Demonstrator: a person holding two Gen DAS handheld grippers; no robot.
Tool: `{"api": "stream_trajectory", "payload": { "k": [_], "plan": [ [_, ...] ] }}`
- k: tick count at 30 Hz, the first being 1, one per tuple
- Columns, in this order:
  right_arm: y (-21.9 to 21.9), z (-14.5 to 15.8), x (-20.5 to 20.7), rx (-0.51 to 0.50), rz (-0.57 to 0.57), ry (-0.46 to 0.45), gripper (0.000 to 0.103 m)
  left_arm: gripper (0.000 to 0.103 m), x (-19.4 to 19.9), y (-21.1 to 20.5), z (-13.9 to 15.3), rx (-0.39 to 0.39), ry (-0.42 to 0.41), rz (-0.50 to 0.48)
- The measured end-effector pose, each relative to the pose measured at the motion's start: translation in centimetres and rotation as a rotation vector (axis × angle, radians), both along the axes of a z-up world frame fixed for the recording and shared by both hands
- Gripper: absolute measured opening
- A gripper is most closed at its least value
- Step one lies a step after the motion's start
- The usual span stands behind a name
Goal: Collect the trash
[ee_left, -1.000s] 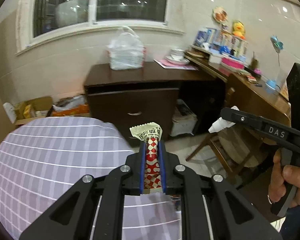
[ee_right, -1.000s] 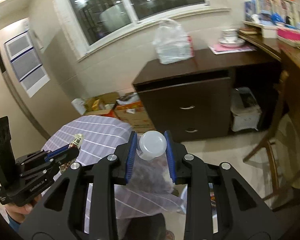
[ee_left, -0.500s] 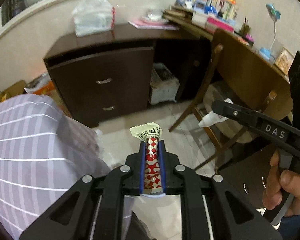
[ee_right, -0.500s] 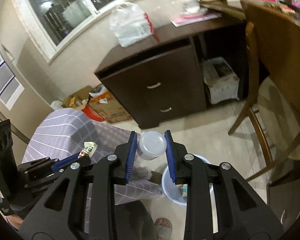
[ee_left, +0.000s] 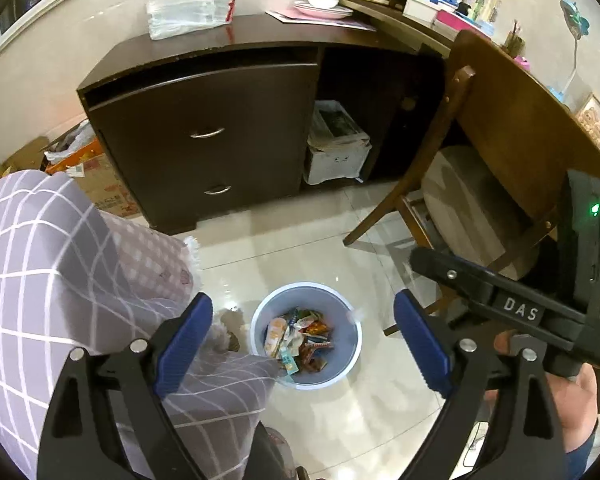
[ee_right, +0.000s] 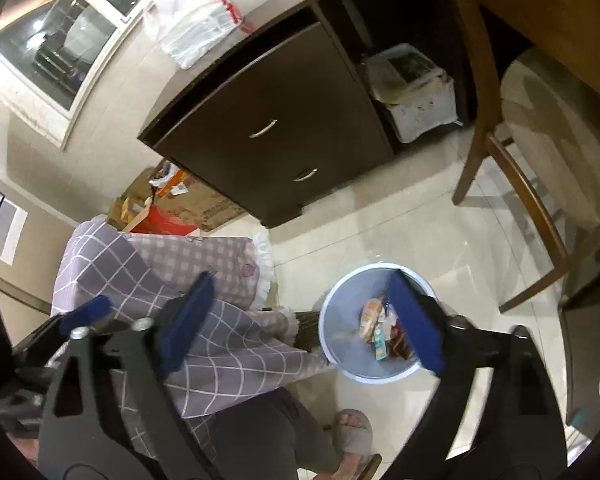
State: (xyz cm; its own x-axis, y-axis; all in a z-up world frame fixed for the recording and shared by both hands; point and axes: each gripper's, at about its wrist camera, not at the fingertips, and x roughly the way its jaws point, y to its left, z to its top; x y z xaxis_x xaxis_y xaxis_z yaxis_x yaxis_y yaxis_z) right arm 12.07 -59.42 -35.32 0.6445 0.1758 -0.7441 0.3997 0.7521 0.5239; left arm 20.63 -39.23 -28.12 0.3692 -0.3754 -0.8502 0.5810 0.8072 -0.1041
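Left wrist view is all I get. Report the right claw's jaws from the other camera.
Observer: The right claw has just been opening. Its jaws stand wide with nothing between them, pointing down toward the bin.
Operator: Check the floor by that bin.
Observer: A foot in a grey slipper stands close in front of it.
Operator: Look behind the checked cloth.
Observer: Something red sits among the cardboard boxes there.

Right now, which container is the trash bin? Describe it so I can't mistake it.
Find the dark wooden cabinet with two drawers. On the pale tiled floor in front of it stands a round light-blue bin. Unlike the white box under the desk, it holds colourful wrappers.
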Motion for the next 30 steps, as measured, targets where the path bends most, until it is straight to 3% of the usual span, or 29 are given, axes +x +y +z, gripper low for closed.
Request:
{"api": "stream_trajectory", "payload": {
  "k": [7,15,23,30],
  "plan": [
    [0.6,2.2,-0.6,-0.050,-0.033,-0.005,0.097,0.093,-1.6,2.2,3.8,-0.054,-0.089,0.019],
    [3.5,8.3,-2.3,-0.115,-0.047,-0.086,0.097,0.095,-4.7,6.5,9.4,-0.075,-0.243,0.077],
    [10.3,15.9,-3.6,-0.234,0.001,-0.162,0.097,0.095,-7.1,13.4,13.6,-0.062,-0.421,0.181],
    [18.1,21.6,-4.8,-0.391,0.067,-0.215,0.097,0.097,-9.0,20.3,17.2,-0.091,-0.488,0.283]
  ]
}}
